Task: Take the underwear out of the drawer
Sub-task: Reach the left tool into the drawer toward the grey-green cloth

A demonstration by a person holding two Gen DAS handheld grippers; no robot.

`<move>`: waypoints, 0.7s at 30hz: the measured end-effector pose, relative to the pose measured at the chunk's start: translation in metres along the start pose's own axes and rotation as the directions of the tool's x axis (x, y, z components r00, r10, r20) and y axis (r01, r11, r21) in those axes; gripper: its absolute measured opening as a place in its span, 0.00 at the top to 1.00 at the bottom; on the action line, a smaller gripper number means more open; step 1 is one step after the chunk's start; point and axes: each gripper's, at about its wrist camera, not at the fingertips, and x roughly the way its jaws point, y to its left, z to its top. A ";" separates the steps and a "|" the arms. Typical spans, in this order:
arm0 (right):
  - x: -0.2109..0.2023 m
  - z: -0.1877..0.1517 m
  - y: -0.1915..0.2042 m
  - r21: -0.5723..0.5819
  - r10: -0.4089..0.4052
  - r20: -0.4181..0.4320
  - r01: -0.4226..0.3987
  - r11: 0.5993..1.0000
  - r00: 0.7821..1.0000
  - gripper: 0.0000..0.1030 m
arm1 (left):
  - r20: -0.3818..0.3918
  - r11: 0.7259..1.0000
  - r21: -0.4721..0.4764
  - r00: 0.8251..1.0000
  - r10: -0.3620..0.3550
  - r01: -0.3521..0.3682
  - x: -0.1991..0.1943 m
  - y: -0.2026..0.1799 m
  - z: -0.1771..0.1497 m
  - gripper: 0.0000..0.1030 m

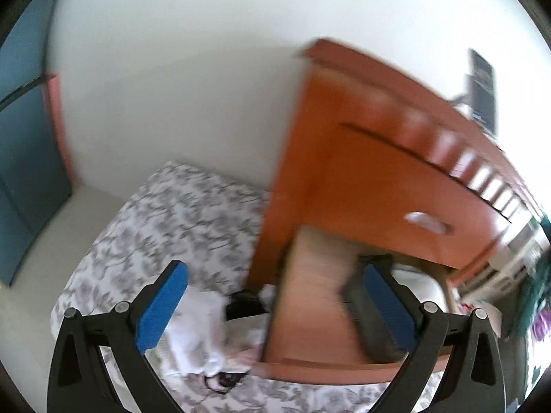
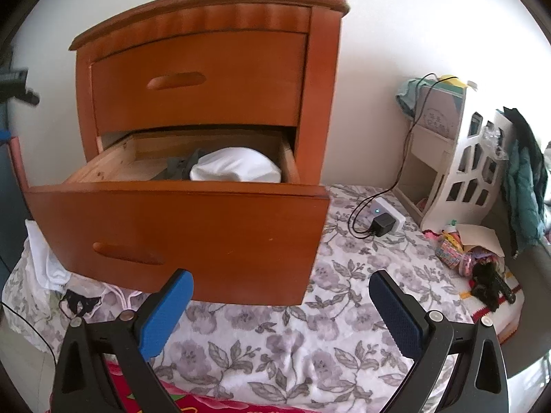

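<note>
Wooden nightstand (image 2: pixel 206 79) stands on floral sheet (image 2: pixel 310 327). Lower drawer (image 2: pixel 179 230) pulled out; white folded garment (image 2: pixel 237 167) and grey cloth (image 2: pixel 180 168) lie inside, toward right. Pile of white underwear (image 1: pixel 201 327) lies on sheet left of drawer front, near. Left gripper (image 1: pixel 275 309) spread wide, nothing between pads, above that pile. Right gripper (image 2: pixel 280 313) spread, empty, near drawer front. Charger (image 2: pixel 384 222) right of nightstand.

A floral bedsheet (image 2: pixel 344 296) carries the wooden nightstand (image 2: pixel 206 69), loose white garments (image 2: pixel 44 261), a charger block (image 2: pixel 384 225) and a white toy house (image 2: pixel 461 172)
</note>
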 end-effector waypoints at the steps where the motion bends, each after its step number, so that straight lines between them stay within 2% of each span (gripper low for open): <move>1: -0.002 0.000 -0.002 0.009 -0.007 0.008 0.007 1.000 1.000 0.00 | -0.010 1.000 0.018 1.000 -0.009 0.009 -0.001 -0.012 0.001 0.01; 4: -0.006 0.001 -0.008 0.037 -0.018 0.027 0.017 0.999 0.999 0.00 | -0.074 0.996 0.073 0.996 -0.048 0.053 0.008 -0.050 0.001 0.01; 9: -0.006 0.001 -0.017 0.078 -0.002 0.028 -0.001 0.997 1.000 0.00 | -0.188 0.986 0.144 0.981 -0.055 0.083 0.039 -0.103 -0.010 0.01; 14: -0.005 0.000 -0.021 0.095 0.019 0.023 -0.021 0.995 1.000 0.00 | -0.302 0.973 0.208 0.953 -0.038 0.105 0.078 -0.148 -0.028 0.01; 15: -0.005 0.000 -0.021 0.096 0.021 0.021 -0.023 0.995 1.000 0.00 | -0.332 0.972 0.206 0.942 -0.039 0.113 0.089 -0.156 -0.031 0.01; 21: -0.001 -0.001 -0.021 0.101 0.042 0.005 -0.042 0.994 0.999 0.00 | -0.429 0.972 0.219 0.903 0.012 0.091 0.139 -0.181 -0.050 0.01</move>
